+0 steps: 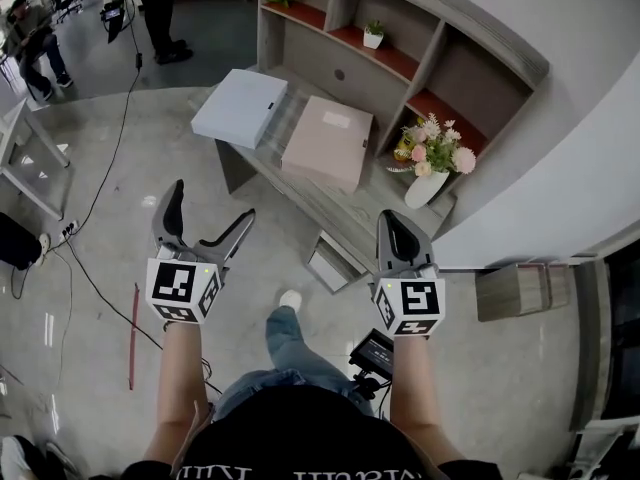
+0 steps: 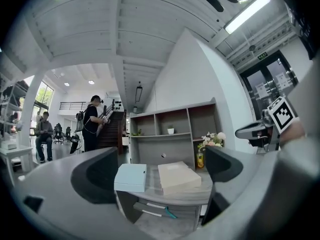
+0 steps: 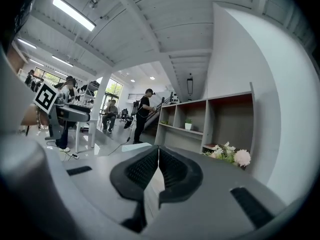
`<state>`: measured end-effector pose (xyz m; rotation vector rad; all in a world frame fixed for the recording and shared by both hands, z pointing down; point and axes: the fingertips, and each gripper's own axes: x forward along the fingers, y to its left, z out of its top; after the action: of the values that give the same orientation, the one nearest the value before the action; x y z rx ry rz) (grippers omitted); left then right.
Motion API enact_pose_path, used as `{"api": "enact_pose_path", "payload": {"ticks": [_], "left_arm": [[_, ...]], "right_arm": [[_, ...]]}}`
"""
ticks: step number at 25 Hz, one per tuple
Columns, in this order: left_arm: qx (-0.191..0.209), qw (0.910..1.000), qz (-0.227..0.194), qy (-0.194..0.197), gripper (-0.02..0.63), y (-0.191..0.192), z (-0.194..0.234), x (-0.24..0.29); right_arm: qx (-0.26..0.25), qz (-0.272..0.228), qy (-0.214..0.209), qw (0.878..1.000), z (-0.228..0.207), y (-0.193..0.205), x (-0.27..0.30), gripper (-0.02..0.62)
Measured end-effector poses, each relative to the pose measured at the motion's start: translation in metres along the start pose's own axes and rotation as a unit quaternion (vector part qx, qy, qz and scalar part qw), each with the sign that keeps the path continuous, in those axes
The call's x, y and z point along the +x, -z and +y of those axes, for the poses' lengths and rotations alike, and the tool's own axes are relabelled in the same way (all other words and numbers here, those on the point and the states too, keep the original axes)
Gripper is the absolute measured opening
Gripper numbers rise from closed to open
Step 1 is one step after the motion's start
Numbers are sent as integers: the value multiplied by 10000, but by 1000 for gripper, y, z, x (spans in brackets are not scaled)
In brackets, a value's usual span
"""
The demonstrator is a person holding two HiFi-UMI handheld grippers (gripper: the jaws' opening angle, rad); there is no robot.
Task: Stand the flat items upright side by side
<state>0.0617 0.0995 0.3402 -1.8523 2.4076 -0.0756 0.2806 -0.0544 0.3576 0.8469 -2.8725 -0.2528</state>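
Two flat boxes lie side by side on the grey desk (image 1: 330, 203): a pale blue box (image 1: 240, 107) on the left and a beige box (image 1: 328, 140) to its right. In the left gripper view the blue box (image 2: 130, 177) and the beige box (image 2: 178, 176) show between the jaws, some way off. My left gripper (image 1: 208, 220) is open and empty, held short of the desk. My right gripper (image 1: 400, 236) is shut with nothing in it, near the desk's front right corner; in its own view the right gripper (image 3: 158, 170) has its pads pressed together.
A vase of pink and white flowers (image 1: 432, 158) stands on the desk's right end. The shelf unit (image 1: 400, 38) behind holds a small potted plant (image 1: 373, 34). A drawer (image 1: 335, 259) hangs open under the desk. People (image 1: 35, 38) stand and sit far left; cables (image 1: 90, 218) cross the floor.
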Motion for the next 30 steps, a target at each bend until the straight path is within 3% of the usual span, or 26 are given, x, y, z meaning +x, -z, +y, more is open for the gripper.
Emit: {"api": "enact_pose_path", "payload": {"ticks": [9, 17, 23, 30], "left_arm": [[-187, 9989, 286, 313, 548, 27, 48, 122], [-420, 9933, 737, 785, 548, 62, 57, 238], [-676, 9871, 1042, 1015, 548, 92, 52, 298], [-900, 9734, 1601, 1372, 546, 141, 31, 349]], "right_arm": [[160, 89, 100, 9998, -25, 7, 116, 15], [385, 310, 360, 9981, -70, 20, 198, 16], [337, 441, 483, 9973, -90, 28, 223, 15], [266, 672, 929, 9930, -111, 41, 206, 16]]}}
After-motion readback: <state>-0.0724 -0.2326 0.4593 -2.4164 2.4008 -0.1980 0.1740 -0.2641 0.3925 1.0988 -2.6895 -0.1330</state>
